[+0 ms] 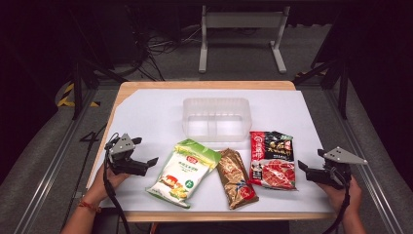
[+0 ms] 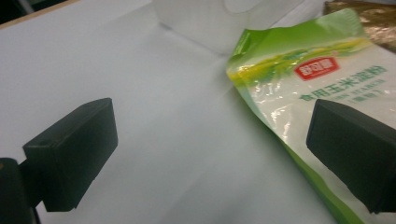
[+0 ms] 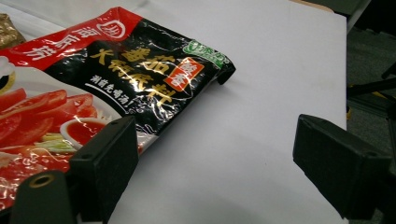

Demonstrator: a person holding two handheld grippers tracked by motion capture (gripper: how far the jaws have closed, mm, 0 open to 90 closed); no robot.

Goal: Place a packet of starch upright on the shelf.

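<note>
Three food packets, one clear bin

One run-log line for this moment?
left gripper: open, beside green bag | right gripper: open, beside red packet | clear bin: empty

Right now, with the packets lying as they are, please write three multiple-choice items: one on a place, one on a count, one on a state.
1. Where does the clear plastic bin stand?
A. behind the packets
B. at the near table edge
C. on the floor

2. How many packets lie on the white sheet?
A. two
B. three
C. five

3. How is the left gripper?
A. shut on the green-and-white packet
B. open, holding nothing
C. inside the bin

Answers:
1 A, the bin is farther back than all packets.
2 B, the green-and-white packet, the brown packet and the red-and-black packet.
3 B, its jaws stand apart beside the packet.
</note>
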